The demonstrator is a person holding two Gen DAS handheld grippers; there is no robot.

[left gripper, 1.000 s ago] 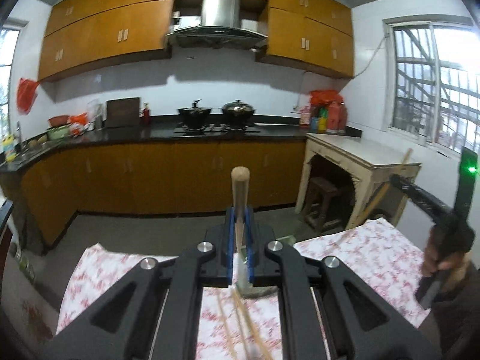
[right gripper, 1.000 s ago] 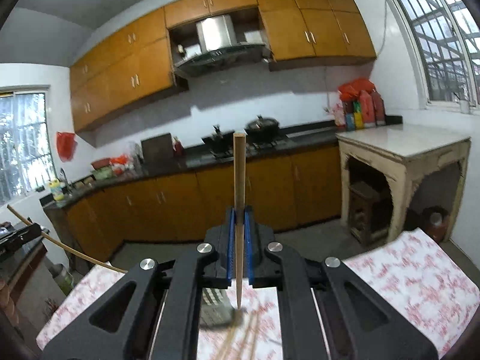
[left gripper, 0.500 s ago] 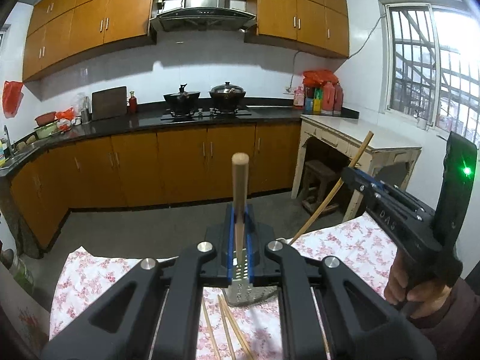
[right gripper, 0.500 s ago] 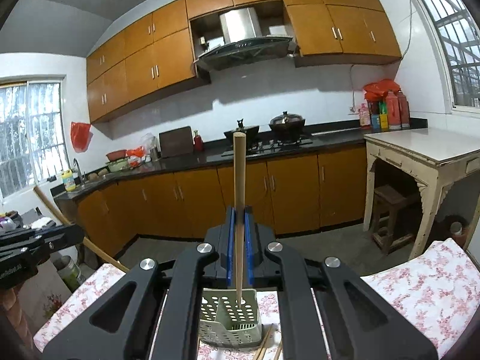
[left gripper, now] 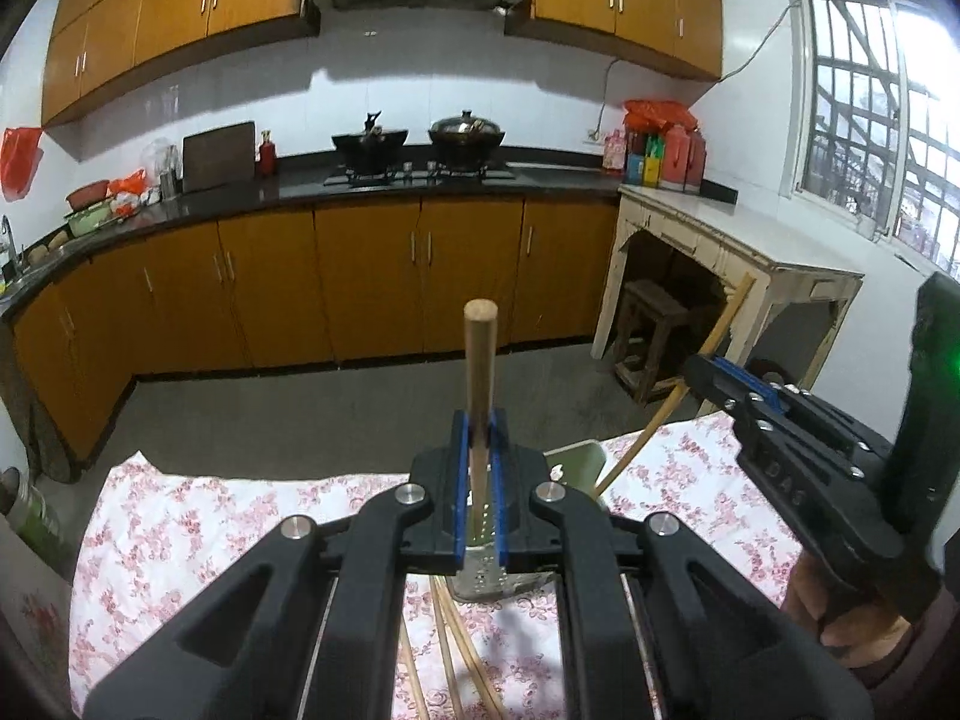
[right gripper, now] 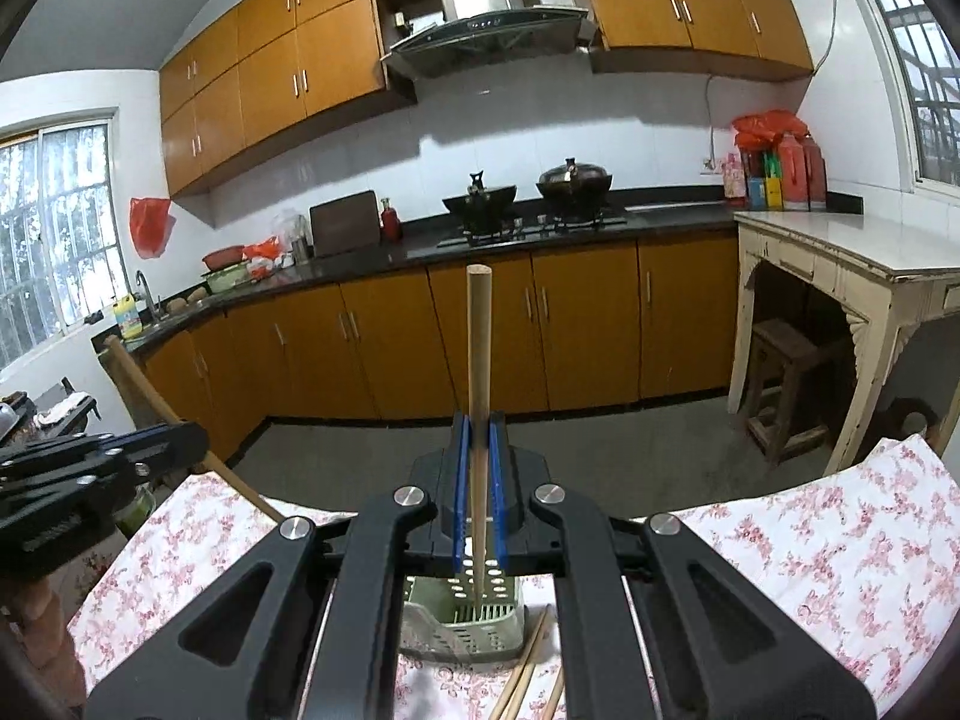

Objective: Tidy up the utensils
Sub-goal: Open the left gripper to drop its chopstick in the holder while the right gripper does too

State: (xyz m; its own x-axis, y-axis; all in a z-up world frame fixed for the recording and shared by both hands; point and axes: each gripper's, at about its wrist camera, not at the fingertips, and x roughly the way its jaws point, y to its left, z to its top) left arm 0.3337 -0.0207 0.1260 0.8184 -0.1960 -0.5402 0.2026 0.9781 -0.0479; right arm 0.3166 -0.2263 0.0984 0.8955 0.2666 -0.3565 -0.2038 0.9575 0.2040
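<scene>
I hold one chopstick (left gripper: 480, 372) in my left gripper (left gripper: 479, 480) and one other chopstick (right gripper: 479, 396) in my right gripper (right gripper: 479, 486). In both the jaws are pressed together on the stick at its lower half, so the thick end stands up and the thin end points down toward the green holder (right gripper: 465, 612). I think I hold them this way so that each stick can slide point first into the holder's open top.

The holder stands on the table (right gripper: 810, 540), which has a flowered cloth. In the right wrist view the tip of my stick is just above its opening. In the left wrist view the holder (left gripper: 573, 462) is mostly hidden behind my jaws.

More loose chopsticks (left gripper: 462, 648) lie flat on the cloth on the near side of the holder.

My two grippers are near each other, so they could knock together above the narrow opening. The far edge of the table is just behind the holder; beyond it the floor is open.
</scene>
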